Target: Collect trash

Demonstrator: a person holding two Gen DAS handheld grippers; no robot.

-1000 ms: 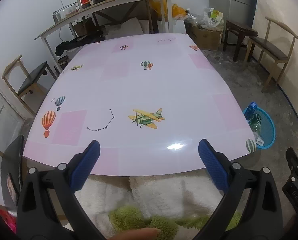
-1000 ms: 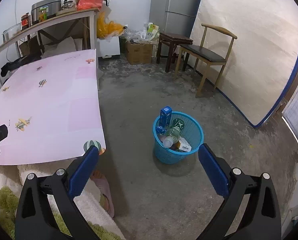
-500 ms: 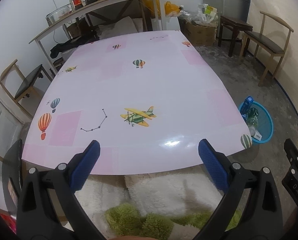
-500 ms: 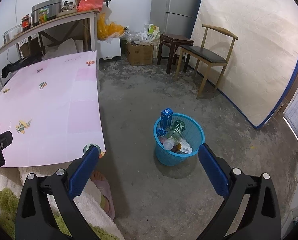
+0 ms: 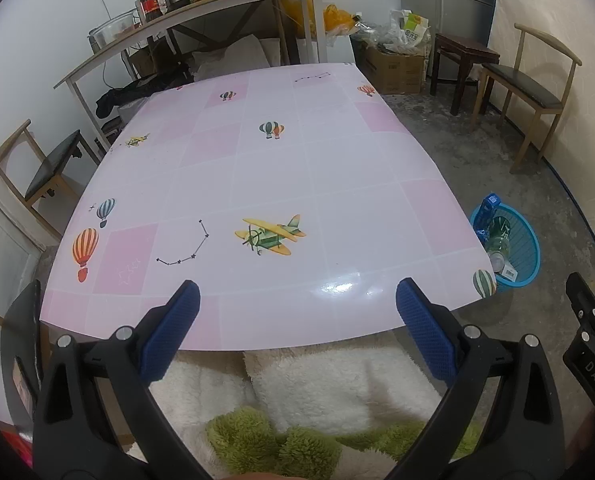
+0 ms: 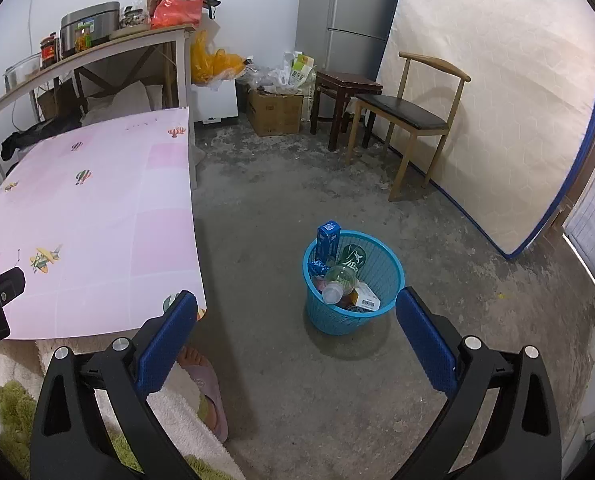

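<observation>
A blue plastic basket (image 6: 389,272) stands on the concrete floor right of the table. It holds a clear bottle (image 6: 337,282), a blue carton (image 6: 328,238), a white box and other trash. It also shows in the left wrist view (image 5: 527,248). My left gripper (image 5: 297,304) is open and empty over the near edge of the pink table (image 5: 257,168). My right gripper (image 6: 296,314) is open and empty above the floor, just in front of the basket. No loose trash shows on the table.
A wooden chair (image 6: 413,116) and a dark stool (image 6: 345,84) stand at the back right with a cardboard box (image 6: 273,112). A shelf (image 5: 185,12) with jars runs behind the table. Another chair (image 5: 45,168) stands left. My slippered foot (image 6: 207,388) is near the table corner.
Both grippers have drifted back slightly and stayed open and empty. The left view has swung a little so the basket sits closer in. Nothing on the table or in the basket moved.
</observation>
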